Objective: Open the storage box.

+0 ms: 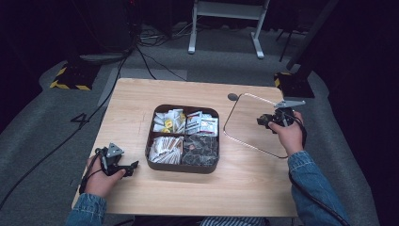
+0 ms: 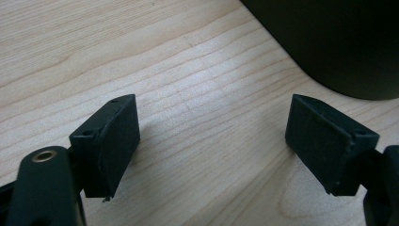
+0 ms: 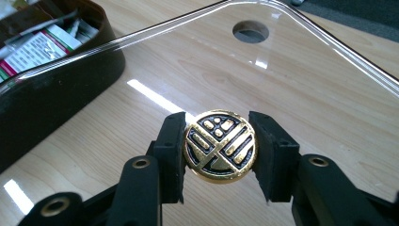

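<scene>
Nearest the viewer, two denim sleeves enter from the near edge of the wooden table [image 1: 197, 193], each hand holding a gripper. The left hand [image 1: 101, 176] rests at the near left of the table with the left gripper [image 1: 123, 169] low over the bare wood; in the left gripper view its jaws stand wide apart with nothing between them, and the dark wall of the box [image 2: 339, 42] rises just beyond the right jaw. At mid-table sits that dark, rounded square box [image 1: 182, 165], divided into four compartments: paper sachets near left, dark packets near right, yellow-marked packets far left, white and red packets far right. To the right of the box lies a clear lid [image 1: 249, 122] with a thin rim, flat on the table and close beside the box. The right hand [image 1: 288, 134] holds the right gripper [image 1: 263, 121] over the right part of this lid. In the right gripper view its jaws are pinched on a round gold-and-black knob [image 3: 220, 145] at the lid's centre. Farther off, a round hole [image 3: 251, 31] shows in the tabletop beneath the clear lid. Beyond the table lie grey floor and cables.
</scene>
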Tool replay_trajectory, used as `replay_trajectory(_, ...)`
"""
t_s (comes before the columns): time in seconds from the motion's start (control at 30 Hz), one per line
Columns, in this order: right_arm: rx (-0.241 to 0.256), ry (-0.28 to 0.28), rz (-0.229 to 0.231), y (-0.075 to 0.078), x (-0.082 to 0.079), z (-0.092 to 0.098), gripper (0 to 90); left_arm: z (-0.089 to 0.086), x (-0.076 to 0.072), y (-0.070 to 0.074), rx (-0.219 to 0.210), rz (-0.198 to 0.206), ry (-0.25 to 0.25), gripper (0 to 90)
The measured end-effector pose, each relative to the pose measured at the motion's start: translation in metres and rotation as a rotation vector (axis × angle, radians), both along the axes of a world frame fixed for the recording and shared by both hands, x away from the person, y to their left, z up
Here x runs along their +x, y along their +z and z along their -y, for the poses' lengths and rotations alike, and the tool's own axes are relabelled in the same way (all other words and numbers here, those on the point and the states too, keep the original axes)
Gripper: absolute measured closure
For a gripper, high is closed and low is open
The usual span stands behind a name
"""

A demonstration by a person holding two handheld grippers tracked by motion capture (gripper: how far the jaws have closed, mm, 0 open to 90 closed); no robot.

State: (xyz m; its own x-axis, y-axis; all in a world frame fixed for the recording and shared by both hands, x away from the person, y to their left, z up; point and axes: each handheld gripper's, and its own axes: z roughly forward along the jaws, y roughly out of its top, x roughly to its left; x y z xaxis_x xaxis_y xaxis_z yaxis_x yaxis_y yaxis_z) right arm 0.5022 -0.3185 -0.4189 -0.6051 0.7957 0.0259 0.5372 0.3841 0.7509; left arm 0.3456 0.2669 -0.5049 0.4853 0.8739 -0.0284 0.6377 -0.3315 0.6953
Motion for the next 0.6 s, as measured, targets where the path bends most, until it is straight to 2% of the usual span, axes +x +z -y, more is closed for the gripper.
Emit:
replay_trajectory(0.3,0.003,-0.006,-0.018,-0.025,0.001,0.004,58.9,0.0,0.0,0.0,-0.001,0.0,0.0,18.5)
replay_trajectory(0.6,0.016,-0.009,-0.024,-0.048,-0.002,0.0,58.9,0.0,0.0,0.0,-0.001,0.0,0.001,18.5)
